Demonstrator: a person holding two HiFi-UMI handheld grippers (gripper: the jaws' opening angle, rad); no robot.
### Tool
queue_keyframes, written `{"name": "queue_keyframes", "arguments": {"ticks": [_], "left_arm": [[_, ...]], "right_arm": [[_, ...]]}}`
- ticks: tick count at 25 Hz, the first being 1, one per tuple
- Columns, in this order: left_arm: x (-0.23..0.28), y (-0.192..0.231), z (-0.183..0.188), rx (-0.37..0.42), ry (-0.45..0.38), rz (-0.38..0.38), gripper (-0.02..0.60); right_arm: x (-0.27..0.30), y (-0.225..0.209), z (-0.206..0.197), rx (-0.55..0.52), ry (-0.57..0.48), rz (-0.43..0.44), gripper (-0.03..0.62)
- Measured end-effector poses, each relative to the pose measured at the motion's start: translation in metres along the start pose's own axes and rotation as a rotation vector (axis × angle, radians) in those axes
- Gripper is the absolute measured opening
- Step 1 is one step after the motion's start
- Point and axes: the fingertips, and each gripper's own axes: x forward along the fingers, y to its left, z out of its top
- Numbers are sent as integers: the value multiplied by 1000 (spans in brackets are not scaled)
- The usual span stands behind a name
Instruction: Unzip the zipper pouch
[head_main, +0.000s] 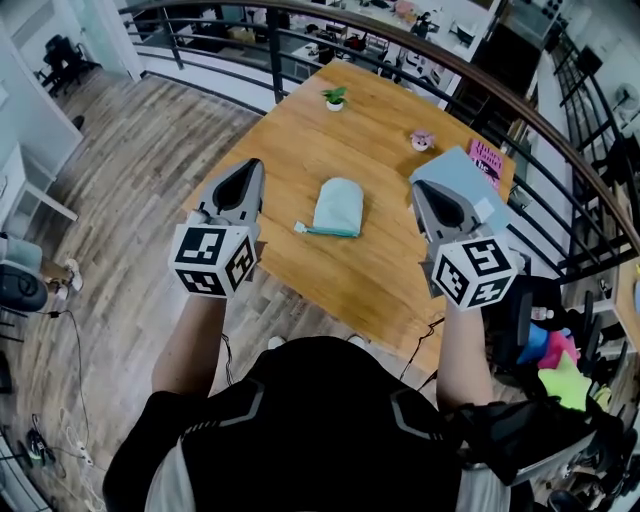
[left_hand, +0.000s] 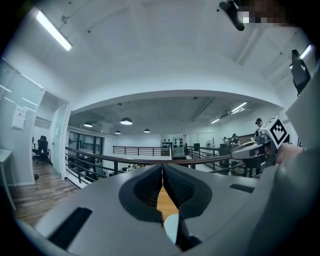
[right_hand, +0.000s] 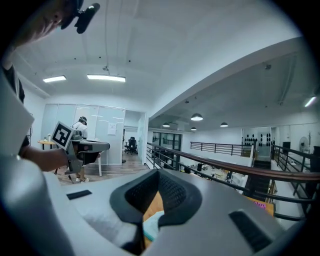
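Observation:
A pale mint zipper pouch (head_main: 338, 207) lies flat in the middle of the wooden table (head_main: 290, 140), its zipper edge towards me. My left gripper (head_main: 251, 166) hovers shut to the left of it, above the table's near-left edge, and holds nothing. My right gripper (head_main: 419, 189) is held shut to the right of the pouch, also empty. In the left gripper view the jaws (left_hand: 162, 172) meet, and a sliver of the pouch (left_hand: 171, 227) shows below them. The right gripper view shows its jaws (right_hand: 157, 176) shut, with the pouch (right_hand: 151, 225) beneath.
A small potted plant (head_main: 335, 97), a pink trinket (head_main: 422, 139) and a pink book (head_main: 487, 160) sit at the far side of the table. A grey-blue sheet (head_main: 462, 178) lies under the right gripper. A dark railing (head_main: 300, 45) runs behind the table.

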Motion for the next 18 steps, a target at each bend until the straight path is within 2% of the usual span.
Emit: {"name": "queue_keyframes", "arguments": {"ticks": [4,9,18], "left_arm": [[-1,-1,-2,17,4,-2,29],[-3,1,-3,-1,-3,10,29],[2,-13,-6,8,1,-14,31]], "right_arm": [[-1,-2,3,-15,-7,0,8],[-1,-1,4,-12,-10,6,8],[-2,-9,2,-11,-7,0,8]]}}
